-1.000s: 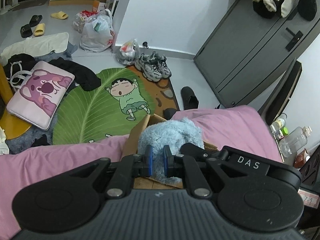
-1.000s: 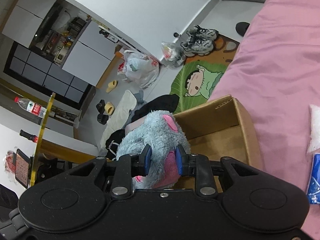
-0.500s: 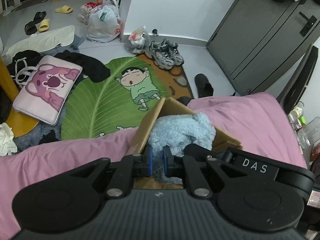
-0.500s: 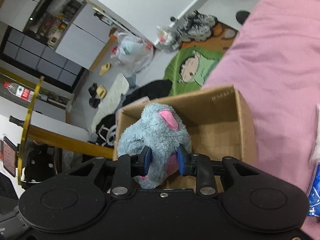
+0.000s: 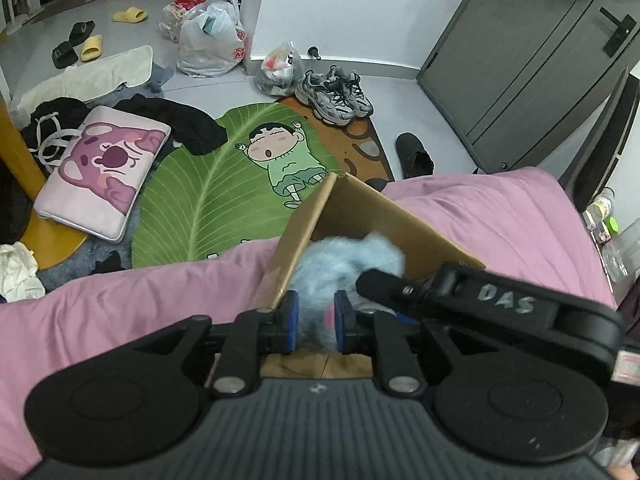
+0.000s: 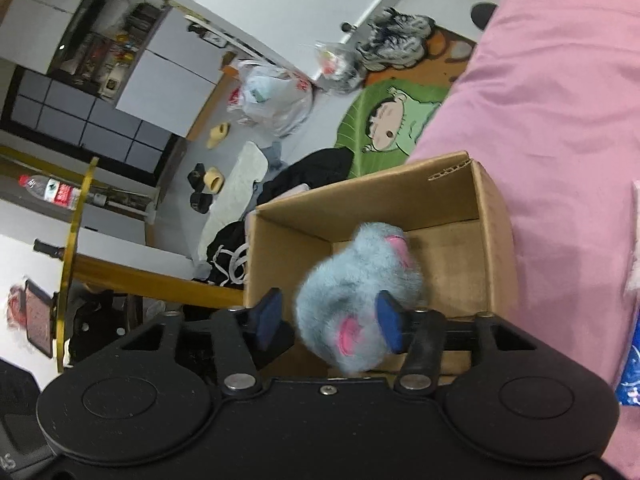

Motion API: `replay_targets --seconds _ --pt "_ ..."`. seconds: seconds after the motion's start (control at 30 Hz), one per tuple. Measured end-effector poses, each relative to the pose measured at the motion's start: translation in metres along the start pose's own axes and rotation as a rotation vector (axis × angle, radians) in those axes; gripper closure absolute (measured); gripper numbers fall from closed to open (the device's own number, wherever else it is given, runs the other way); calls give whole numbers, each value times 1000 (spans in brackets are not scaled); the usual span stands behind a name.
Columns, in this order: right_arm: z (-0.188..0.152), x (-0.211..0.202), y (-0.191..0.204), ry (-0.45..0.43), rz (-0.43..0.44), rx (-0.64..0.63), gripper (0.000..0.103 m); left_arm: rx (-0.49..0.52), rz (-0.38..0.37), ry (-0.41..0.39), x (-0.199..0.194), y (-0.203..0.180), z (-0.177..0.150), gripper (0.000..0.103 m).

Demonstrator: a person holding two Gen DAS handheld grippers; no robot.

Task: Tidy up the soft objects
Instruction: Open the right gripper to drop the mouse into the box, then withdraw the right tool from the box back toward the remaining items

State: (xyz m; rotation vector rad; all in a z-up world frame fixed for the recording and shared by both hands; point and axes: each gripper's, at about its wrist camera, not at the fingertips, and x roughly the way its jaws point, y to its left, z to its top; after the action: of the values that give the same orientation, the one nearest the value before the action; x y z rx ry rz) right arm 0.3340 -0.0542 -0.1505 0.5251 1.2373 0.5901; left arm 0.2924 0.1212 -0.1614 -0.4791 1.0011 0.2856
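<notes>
The floor is smooth and grey (image 5: pixel 400 92), and the wall is plain white (image 5: pixel 340 4). A tall dark grey door with a black handle (image 5: pixel 532 68) stands on the right. A big green leaf-shaped rug with a cartoon boy on it (image 5: pixel 224 184) lies on the floor next to the bed with the pink sheet (image 5: pixel 500 216). Far back there are white cupboard doors (image 6: pixel 168 84) and a dark grid of window panes (image 6: pixel 68 120). A round yellow wooden table edge (image 6: pixel 76 256) shows on one side.
</notes>
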Motion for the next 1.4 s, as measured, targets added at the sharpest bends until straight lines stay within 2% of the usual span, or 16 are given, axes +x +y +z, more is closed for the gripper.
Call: replay_targets --seconds 0.23,0.3,0.53,0.6,0.73,0.9,1.4 --pt "-1 -21 -6 -38 -2 -18 45 10 11 -32 -22 -5 -7 61" --pt "-2 -27 -5 -45 1 -27 45 22 36 -52 -30 -7 -9 52" --pt "-8 -49 -5 -38 32 -12 41 31 74 -84 -63 -3 -13 35" --pt "-7 -56 0 -44 10 -36 40 52 91 -89 -71 -4 -13 29" --pt "-14 -79 10 -79 -4 -103 23 51 86 -93 -86 -4 -13 27" --pt "-21 -101 11 -113 -36 -130 23 73 73 -118 -103 -8 -17 17" --pt "-48 -159 19 -229 -93 -201 8 92 20 -158 -146 -22 -41 13"
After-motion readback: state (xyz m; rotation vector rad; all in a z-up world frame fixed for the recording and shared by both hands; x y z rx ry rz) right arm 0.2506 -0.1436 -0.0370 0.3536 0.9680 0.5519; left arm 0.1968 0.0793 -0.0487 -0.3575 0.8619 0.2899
